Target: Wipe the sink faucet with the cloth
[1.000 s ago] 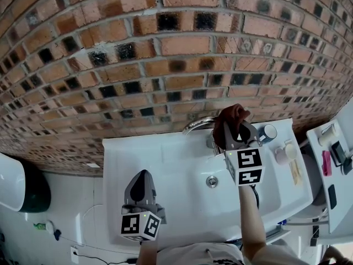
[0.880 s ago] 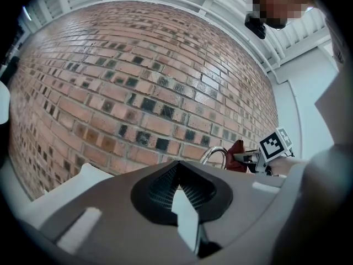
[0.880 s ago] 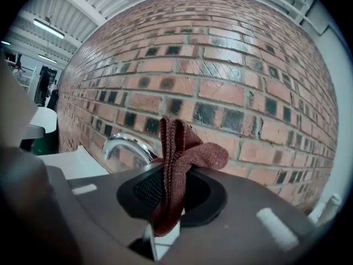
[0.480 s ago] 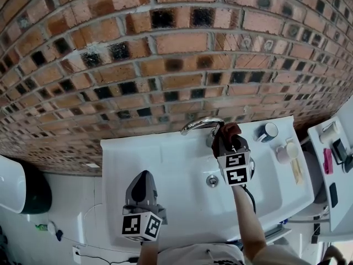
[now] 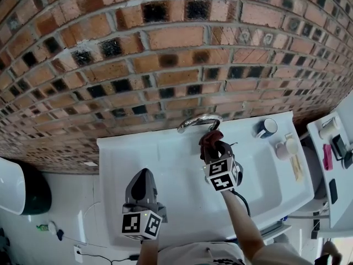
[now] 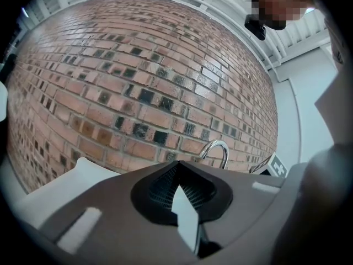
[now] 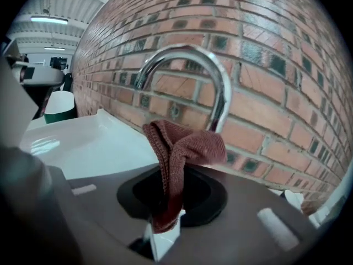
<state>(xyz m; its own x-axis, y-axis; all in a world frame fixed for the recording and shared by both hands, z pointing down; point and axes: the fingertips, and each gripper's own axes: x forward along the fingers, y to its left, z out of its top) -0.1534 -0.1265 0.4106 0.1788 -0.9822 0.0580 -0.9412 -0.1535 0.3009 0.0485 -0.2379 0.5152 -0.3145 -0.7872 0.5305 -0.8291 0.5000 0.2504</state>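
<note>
Step in hand: I judge the wipe is in progress, with the cloth brought up to the tap and not yet run over all of it.
Right gripper (image 7: 163,232): its jaws are clamped on the lower end of the dark red knitted cloth (image 7: 185,150); the free end stands up in a loose fold above them.
Task's thing: the curved chrome faucet (image 7: 190,62) rises just behind the cloth, against the red-brown brick wall (image 5: 165,65) at the back of the white ceramic sink (image 5: 138,153).
Contact: from the right gripper view the fold overlaps the spout's upright leg; I cannot tell whether it touches or sits just in front.
Left gripper (image 6: 182,203): its jaws are together with nothing between them; it hangs over the sink's front left, well apart from the tap.
Next move, my guess: press the fold onto the metal and draw it up and over the arch, keeping the grip firm so that the cloth does not slip free.
Edges: the wall is close behind the spout, so I have little room to reach round its back.
Open room: the basin in front and to the left lies free for my approach.
Right side: a white mug with a dark inside (image 5: 266,128) stands on the ledge, apart from the tap; I would keep sweeps short towards it.
</note>
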